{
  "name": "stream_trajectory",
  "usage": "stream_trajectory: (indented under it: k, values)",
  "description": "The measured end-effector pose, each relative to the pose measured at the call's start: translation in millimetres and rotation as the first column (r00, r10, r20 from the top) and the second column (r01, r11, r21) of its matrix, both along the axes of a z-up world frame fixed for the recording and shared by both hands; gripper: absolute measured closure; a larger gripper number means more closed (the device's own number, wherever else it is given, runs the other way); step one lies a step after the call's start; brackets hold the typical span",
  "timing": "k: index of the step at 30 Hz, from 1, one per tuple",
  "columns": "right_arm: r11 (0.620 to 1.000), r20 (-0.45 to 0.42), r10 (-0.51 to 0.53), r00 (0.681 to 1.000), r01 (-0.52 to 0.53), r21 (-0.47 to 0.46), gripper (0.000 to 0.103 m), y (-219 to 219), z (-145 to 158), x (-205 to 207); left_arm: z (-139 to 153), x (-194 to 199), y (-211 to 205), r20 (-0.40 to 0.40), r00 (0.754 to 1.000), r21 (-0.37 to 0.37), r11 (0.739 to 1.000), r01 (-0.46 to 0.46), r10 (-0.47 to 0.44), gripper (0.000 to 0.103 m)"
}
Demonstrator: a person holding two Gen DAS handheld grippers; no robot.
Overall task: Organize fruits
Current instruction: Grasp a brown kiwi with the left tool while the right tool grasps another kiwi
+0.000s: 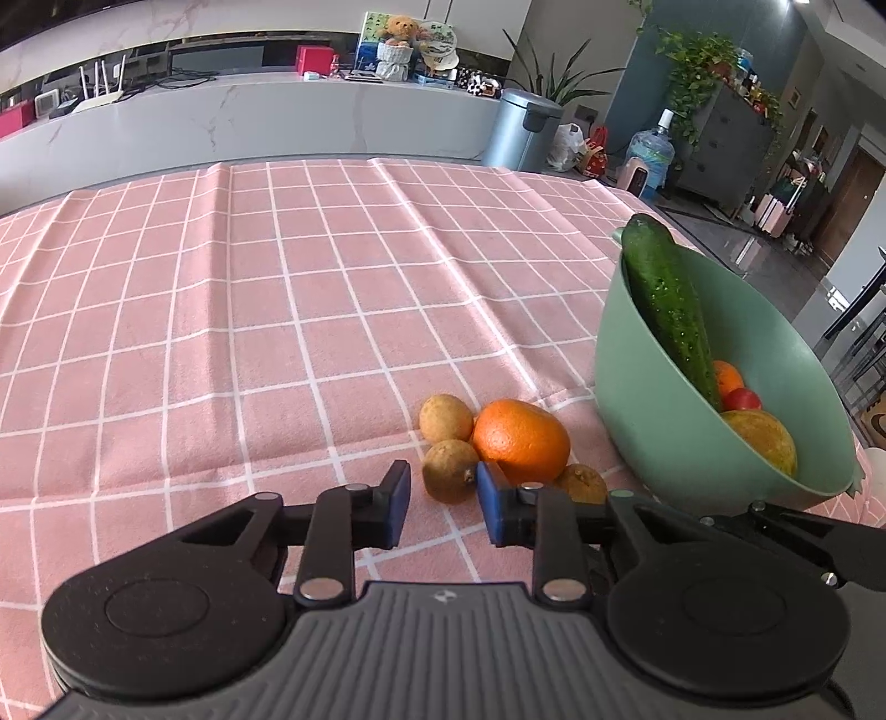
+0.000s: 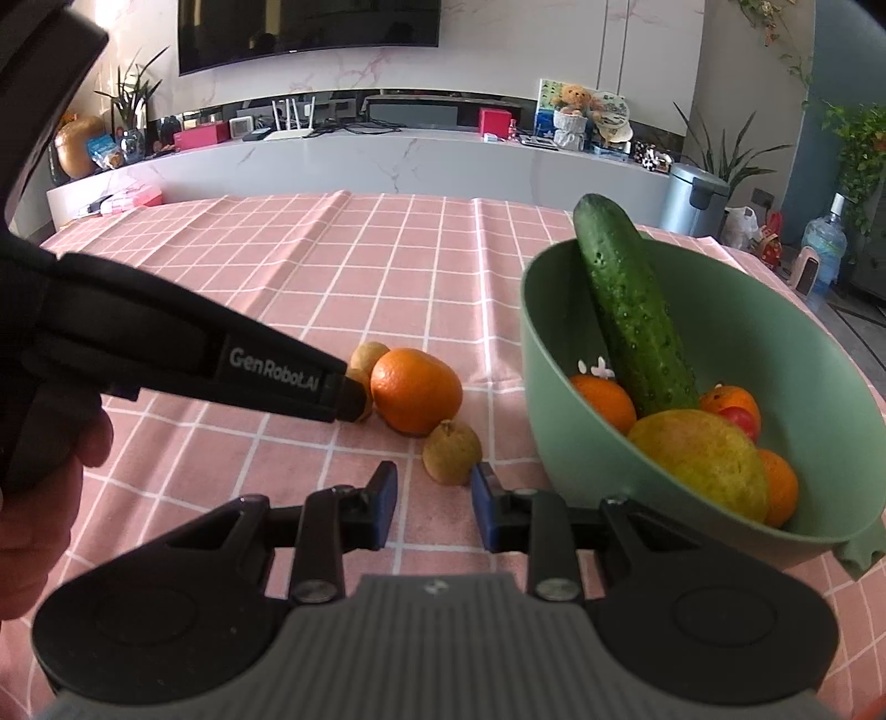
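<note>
The left claw (image 1: pixel 444 501) stands slightly parted and grips nothing, with a small brown fruit (image 1: pixel 449 471) lying right at its blue fingertips (image 1: pixel 400 487), the right-hand pad against the fruit's edge. On the claw's black flank, seen from the right wrist, white lettering (image 2: pixel 274 368) reads "GenRobot.AI". The right claw (image 2: pixel 433 487), low beside it, is likewise narrowly parted and empty, a second brown fruit (image 2: pixel 451 453) sitting just ahead of its tips. Immediately beyond both claws rests an orange (image 1: pixel 520 440), touching the brown fruits, and a third brown fruit (image 1: pixel 446 418) lies at its far left. To the claws' right stands a green bowl (image 1: pixel 637 399), already holding a cucumber (image 1: pixel 670 304) propped against its rim, several oranges, a small red fruit and a large yellow-green fruit (image 2: pixel 703 459). Everything sits on a creased pink tablecloth (image 1: pixel 221 332) with a white grid. A person's hand (image 2: pixel 39 498) shows at the left edge. Farther ahead runs a white marble counter (image 2: pixel 360 160) carrying a router (image 2: pixel 290 130), red boxes and a teddy bear (image 2: pixel 576 97) beneath a wall-mounted television (image 2: pixel 310 27); off to the far right stand a metal pedal bin (image 1: pixel 526 130), a water bottle (image 1: pixel 650 155) and leafy houseplants.
</note>
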State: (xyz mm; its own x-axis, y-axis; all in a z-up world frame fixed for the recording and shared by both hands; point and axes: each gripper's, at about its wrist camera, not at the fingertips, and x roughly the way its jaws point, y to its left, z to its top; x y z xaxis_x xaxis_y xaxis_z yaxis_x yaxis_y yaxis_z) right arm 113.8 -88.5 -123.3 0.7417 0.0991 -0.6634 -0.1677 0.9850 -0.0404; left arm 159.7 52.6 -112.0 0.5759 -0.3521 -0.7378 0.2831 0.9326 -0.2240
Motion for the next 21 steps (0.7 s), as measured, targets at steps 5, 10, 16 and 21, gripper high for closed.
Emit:
stream_trajectory:
  k: [5, 10, 16, 21]
  values:
    - [1.000, 0.000, -0.029, 1.000, 0.029, -0.004, 0.079, 4.4, -3.2, 5.5, -1.1, 0.8, 1.5, 0.007, 1.000, -0.026, 1.000, -0.002, 0.003, 0.079]
    - [0.999, 0.005, -0.046, 0.999, 0.046, -0.015, 0.079, 9.8, -5.9, 7.4, 1.4, -4.3, 5.3, -0.006, 1.000, -0.031, 0.999, -0.012, 0.012, 0.079]
    - [0.998, 0.008, -0.060, 0.998, 0.061, -0.027, 0.079, 13.4, -8.6, 9.7, 6.3, -15.7, 18.2, -0.042, 0.997, -0.033, 0.997, -0.070, 0.069, 0.080]
    - [0.992, 0.011, -0.120, 0.993, 0.121, -0.021, 0.079, 16.7, -9.7, 10.9, 11.5, -20.2, 28.3, -0.048, 0.991, -0.033, 0.991, -0.128, 0.126, 0.080]
